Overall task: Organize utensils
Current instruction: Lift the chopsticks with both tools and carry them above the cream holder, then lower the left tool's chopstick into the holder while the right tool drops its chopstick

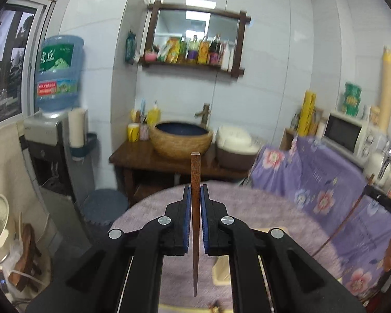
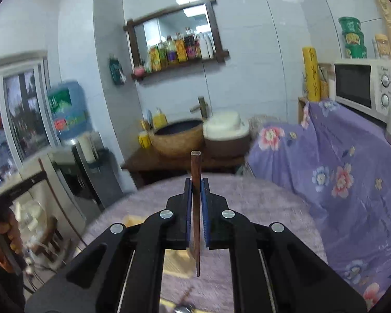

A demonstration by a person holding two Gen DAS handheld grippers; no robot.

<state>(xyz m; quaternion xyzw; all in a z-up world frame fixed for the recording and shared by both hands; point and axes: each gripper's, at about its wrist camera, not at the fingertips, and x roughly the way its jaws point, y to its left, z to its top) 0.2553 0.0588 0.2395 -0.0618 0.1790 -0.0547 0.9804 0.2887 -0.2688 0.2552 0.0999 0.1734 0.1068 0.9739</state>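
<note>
My left gripper (image 1: 195, 191) is shut on a brown wooden chopstick (image 1: 195, 177), held lengthwise between the blue pads with its thick end pointing away from me. My right gripper (image 2: 195, 184) is shut on a second brown chopstick (image 2: 196, 167), held the same way. Both are raised above a round table with a fuzzy lilac cloth (image 1: 247, 203), which also shows in the right wrist view (image 2: 260, 203). A pale wooden tray (image 1: 223, 271) lies on the table under the left gripper; a similar tray (image 2: 176, 260) shows under the right gripper. The right gripper with its chopstick (image 1: 349, 214) shows at the right edge of the left wrist view.
A wooden stand with a woven basin (image 1: 181, 140) and a rice cooker (image 1: 236, 143) is behind the table. A water dispenser (image 1: 56, 140) stands at left. A floral purple cloth (image 1: 325, 182) covers furniture at right, with a microwave (image 1: 349, 135) on it. A metal utensil (image 2: 183, 307) lies at the table's near edge.
</note>
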